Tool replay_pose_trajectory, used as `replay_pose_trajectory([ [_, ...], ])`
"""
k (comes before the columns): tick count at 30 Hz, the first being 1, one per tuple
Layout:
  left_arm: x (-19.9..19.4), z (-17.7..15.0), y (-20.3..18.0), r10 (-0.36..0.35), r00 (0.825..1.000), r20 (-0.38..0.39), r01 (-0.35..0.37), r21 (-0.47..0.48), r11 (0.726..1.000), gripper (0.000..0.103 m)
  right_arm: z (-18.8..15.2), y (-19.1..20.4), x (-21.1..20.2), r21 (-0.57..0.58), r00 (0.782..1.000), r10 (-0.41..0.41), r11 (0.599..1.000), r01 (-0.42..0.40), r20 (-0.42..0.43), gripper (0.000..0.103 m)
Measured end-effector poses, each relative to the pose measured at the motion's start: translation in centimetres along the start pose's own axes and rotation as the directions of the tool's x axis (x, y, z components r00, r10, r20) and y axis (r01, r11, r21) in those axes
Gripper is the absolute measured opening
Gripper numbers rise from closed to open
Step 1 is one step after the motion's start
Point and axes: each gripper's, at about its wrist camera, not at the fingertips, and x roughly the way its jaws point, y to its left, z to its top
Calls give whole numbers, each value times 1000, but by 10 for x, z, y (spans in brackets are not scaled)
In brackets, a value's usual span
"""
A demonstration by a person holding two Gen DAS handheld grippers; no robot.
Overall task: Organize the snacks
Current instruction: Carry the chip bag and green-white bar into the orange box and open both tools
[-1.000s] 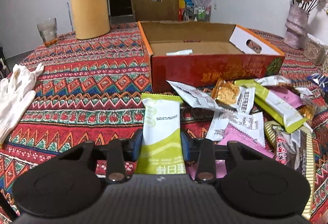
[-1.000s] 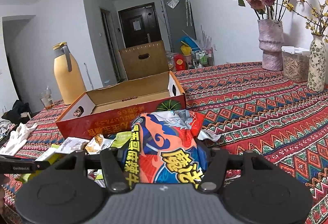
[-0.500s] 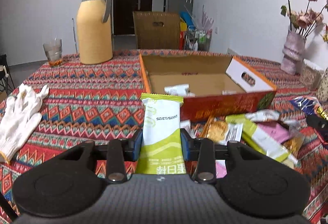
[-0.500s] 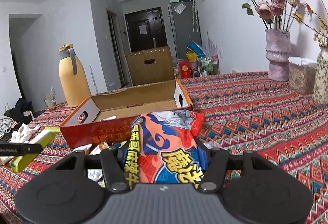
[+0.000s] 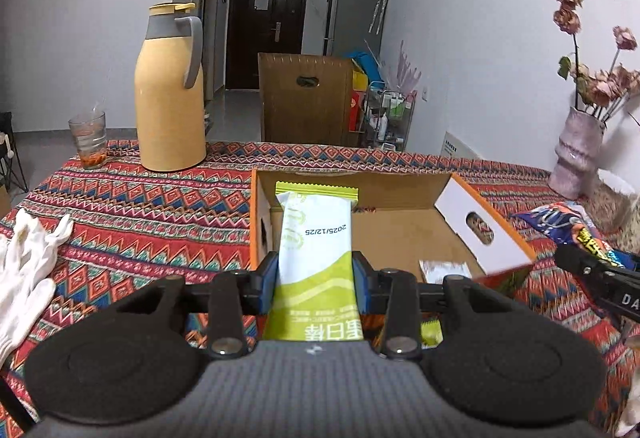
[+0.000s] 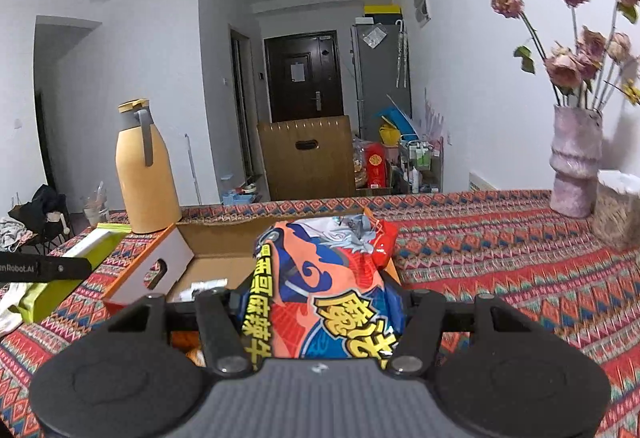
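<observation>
My left gripper is shut on a white and green snack bar packet and holds it above the near left part of the open orange cardboard box. A small white packet lies inside the box. My right gripper is shut on an orange and blue snack bag, raised in front of the box. The right gripper and its bag show at the right edge of the left wrist view. The left gripper's green packet shows at the left of the right wrist view.
A yellow thermos jug and a glass stand at the table's far left. White gloves lie at the left. A pink vase with dried flowers and a container stand at the right. Patterned cloth covers the table.
Both grippers have risen and moved forward toward the box, each keeping its packet. The pile of loose snacks in front of the box has dropped out of the left wrist view.
</observation>
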Motion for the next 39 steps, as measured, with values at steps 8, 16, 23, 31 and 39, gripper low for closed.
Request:
replay_pose_trajectory([
  [8, 32, 26, -9, 11, 1000, 2, -11, -25, 1000, 38, 32, 4, 48, -10, 1000, 14, 1000, -14, -22, 59],
  [16, 77, 36, -15, 49, 998, -25, -50, -36, 998, 38, 44, 11, 112, -33, 995, 4, 999, -7, -104, 59],
  [23, 110, 24, -9, 70, 995, -68, -73, -49, 996, 38, 34, 13, 150, -41, 987, -14, 999, 7, -157, 59],
  [31, 124, 17, -3, 49, 994, -101, -55, -57, 997, 40, 21, 13, 171, -33, 980, -4, 999, -3, -200, 60],
  [39, 108, 17, 0, 29, 999, -42, -33, -87, 996, 87, 24, 4, 158, 15, 988, 7, 1000, -5, -157, 98],
])
